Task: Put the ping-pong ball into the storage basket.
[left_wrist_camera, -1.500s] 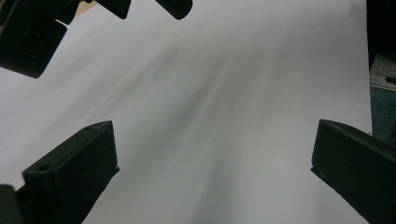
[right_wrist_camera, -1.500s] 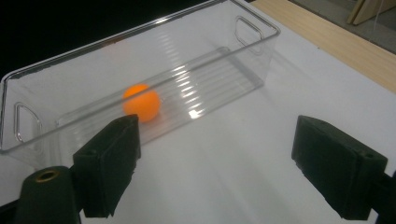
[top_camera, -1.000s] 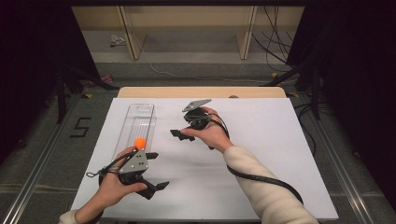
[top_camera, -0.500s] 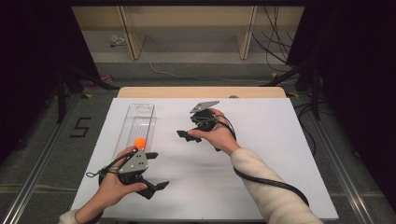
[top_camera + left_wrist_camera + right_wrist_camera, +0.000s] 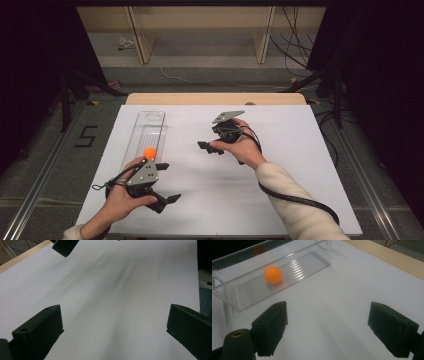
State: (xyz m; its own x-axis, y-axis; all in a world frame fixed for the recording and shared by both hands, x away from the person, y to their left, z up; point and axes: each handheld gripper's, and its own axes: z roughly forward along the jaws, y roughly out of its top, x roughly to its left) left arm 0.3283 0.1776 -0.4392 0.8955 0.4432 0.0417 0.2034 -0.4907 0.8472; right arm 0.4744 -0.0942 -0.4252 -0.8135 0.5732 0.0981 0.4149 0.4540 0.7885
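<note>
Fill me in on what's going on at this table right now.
A person sits at a white table with a two-jaw tool in each hand. An orange ball lies inside a long clear tray at the left side of the table. The left tool is near the table's front edge, jaws wide apart and holding nothing. The right tool is near the middle, facing the tray, jaws also apart and holding nothing. Neither tool touches the ball or the tray.

White-topped table (image 5: 300, 165), grey floor (image 5: 45, 165), wooden shelving (image 5: 200, 30) behind, dark surroundings, perhaps curtains
</note>
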